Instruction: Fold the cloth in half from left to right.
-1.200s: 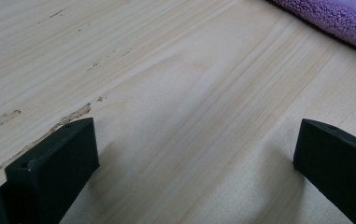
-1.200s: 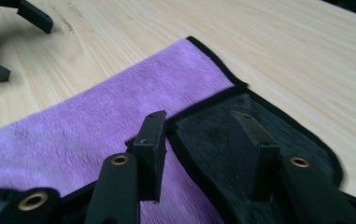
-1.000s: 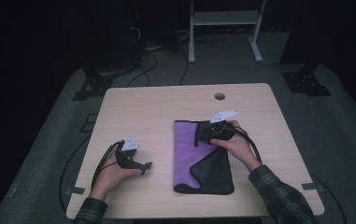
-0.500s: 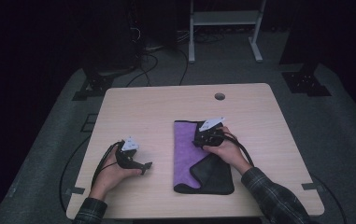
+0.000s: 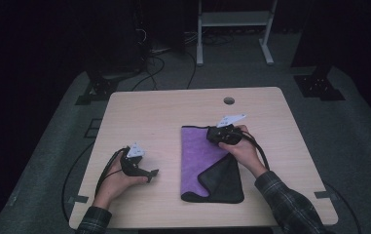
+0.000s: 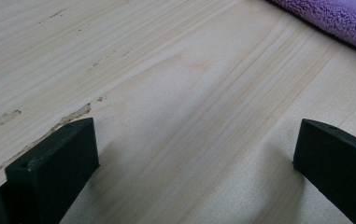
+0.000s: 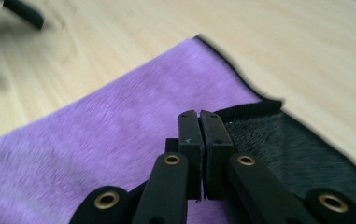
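We are looking at a pale wooden tabletop [image 5: 163, 117] that is carrying a purple-and-black cloth [image 5: 200, 156], lying flat with one corner folded over.

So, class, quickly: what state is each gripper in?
Left gripper: open, holding nothing.
Right gripper: jaws just closed, shut over the cloth; grip cannot be told.

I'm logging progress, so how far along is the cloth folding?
Done: one corner of the cloth is turned over, dark side up. In hand: the right gripper, shut, sits at its far edge; a pinch isn't clear. Remaining: the rest of the fold; the left gripper rests open on the table.
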The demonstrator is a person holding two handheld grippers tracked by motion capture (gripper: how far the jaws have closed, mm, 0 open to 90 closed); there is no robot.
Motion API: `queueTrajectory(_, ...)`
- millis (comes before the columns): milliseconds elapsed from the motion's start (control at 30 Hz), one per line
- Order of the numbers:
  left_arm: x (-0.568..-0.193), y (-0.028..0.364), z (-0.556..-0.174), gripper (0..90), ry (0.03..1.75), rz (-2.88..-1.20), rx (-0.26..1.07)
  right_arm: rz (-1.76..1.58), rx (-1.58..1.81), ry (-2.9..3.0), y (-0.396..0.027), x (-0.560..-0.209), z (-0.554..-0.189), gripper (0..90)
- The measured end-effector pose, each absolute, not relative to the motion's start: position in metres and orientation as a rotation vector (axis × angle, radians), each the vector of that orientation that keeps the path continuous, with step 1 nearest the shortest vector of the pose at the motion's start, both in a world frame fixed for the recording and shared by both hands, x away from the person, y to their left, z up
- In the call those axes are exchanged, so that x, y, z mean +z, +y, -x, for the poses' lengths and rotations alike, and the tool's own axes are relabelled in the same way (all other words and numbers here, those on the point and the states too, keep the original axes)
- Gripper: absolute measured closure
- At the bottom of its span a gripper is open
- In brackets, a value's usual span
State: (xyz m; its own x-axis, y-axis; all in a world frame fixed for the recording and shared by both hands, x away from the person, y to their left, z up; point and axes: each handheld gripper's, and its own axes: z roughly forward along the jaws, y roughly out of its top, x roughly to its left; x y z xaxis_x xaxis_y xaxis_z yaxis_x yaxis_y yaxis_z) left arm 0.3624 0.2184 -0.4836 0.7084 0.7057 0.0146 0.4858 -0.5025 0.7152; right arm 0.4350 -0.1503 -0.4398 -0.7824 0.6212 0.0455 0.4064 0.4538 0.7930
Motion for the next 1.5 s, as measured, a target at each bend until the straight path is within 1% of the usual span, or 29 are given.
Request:
queueTrajectory(200,-0.484,0.218,-0.363,0.0,0.901,-2.204,0.401,-0.954,1.266,2.384,-0.165,-0.428,-0.447,87.9)
queueTrajectory(467,-0.484,0.218,-0.362,0.0,0.904,-2.202,0.399,-1.032,1.239,2.306,-0.187,-0.428,-0.460,87.9)
queueTrajectory(767,-0.484,0.218,-0.362,0.0,0.905,-2.201,0.399,-1.115,1.138,2.273,-0.201,-0.449,-0.476,87.8)
queueTrajectory(1067,-0.484,0.218,-0.362,0.0,0.904,-2.202,0.399,-1.166,1.033,2.276,-0.206,-0.468,-0.482,87.5)
queueTrajectory(1133,-0.484,0.218,-0.362,0.0,0.905,-2.201,0.399,-1.173,1.042,2.273,-0.209,-0.469,-0.483,85.3)
queueTrajectory(1233,-0.484,0.218,-0.362,0.0,0.904,-2.201,0.399,-1.176,1.112,2.254,-0.213,-0.463,-0.483,73.2)
queueTrajectory(1300,-0.484,0.218,-0.362,0.0,0.905,-2.201,0.399,-1.169,1.150,2.248,-0.214,-0.457,-0.480,70.2)
queueTrajectory(1500,-0.484,0.218,-0.362,0.0,0.905,-2.202,0.399,-1.105,1.159,2.249,-0.213,-0.440,-0.464,65.8)
